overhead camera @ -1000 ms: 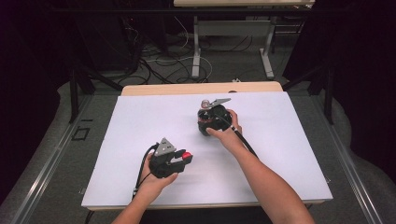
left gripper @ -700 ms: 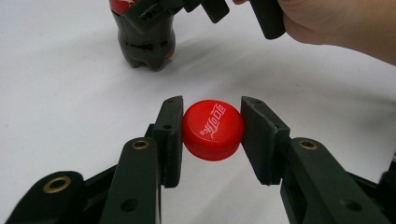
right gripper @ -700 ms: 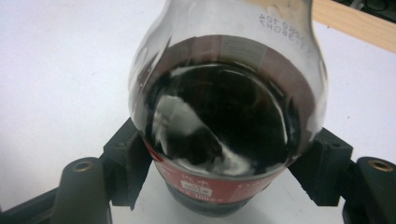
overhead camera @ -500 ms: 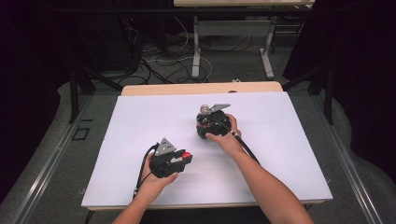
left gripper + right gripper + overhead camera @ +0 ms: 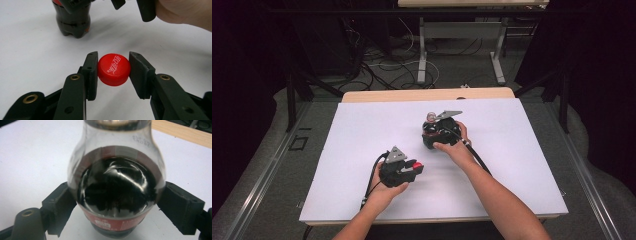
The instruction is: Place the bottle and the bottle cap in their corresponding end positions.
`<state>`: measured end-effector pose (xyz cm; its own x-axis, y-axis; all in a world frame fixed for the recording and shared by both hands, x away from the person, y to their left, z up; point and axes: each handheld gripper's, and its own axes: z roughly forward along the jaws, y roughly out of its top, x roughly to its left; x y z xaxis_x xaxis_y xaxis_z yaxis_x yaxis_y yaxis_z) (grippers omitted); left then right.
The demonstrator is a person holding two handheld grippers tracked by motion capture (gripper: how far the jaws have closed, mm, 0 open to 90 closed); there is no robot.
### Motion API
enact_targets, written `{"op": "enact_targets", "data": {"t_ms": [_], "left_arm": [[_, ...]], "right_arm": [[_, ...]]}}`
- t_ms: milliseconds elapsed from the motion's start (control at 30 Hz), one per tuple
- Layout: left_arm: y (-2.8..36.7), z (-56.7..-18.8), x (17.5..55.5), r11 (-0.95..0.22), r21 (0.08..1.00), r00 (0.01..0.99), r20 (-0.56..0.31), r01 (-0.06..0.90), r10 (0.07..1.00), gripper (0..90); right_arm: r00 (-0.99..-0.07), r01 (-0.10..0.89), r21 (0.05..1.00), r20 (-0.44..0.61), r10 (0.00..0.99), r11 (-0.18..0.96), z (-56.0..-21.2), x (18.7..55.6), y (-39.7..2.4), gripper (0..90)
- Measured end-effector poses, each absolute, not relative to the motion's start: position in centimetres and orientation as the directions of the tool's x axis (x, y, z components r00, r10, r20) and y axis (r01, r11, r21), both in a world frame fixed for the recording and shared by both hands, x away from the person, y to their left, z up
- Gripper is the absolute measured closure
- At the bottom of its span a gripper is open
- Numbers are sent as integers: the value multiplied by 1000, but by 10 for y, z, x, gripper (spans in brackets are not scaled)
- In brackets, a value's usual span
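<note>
A small cola bottle (image 5: pixel 430 120) with dark drink and no cap stands upright mid-table. It also appears beyond the left jaws (image 5: pixel 72 22). My right gripper (image 5: pixel 432 132) reaches around the bottle (image 5: pixel 115 182) from the near side. Its jaws (image 5: pixel 115 205) have just been opening; the pads sit at the bottle's sides without squeezing it. The red cap (image 5: pixel 113 68) is pinched between the pads of my left gripper (image 5: pixel 113 75), which is shut on it. That gripper (image 5: pixel 414 167) hovers low over the table, in front and to the left of the bottle, with the cap (image 5: pixel 417 165) at its tip.
A white sheet (image 5: pixel 352 150) covers the tabletop, whose wooden far edge (image 5: pixel 412 95) shows behind it. Cables and table legs lie on the floor beyond. Both forearms come in from the near edge.
The left gripper with the cap has drifted a little to the right and lower. The right hand has stayed at the bottle.
</note>
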<state>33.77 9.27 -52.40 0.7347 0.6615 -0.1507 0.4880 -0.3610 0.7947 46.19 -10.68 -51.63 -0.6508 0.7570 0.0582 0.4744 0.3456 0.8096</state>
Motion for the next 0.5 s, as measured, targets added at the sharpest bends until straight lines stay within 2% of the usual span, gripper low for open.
{"op": "enact_targets", "data": {"t_ms": [200, 500], "left_arm": [[70, -539, 349, -392, 787, 748, -130, 477, 651, 610], [55, -555, 358, -417, 765, 754, -132, 490, 644, 607]], "right_arm": [[-617, 481, 830, 93, 781, 281, -510, 454, -116, 148], [-595, 466, 847, 86, 799, 256, -506, 442, -132, 128]]}}
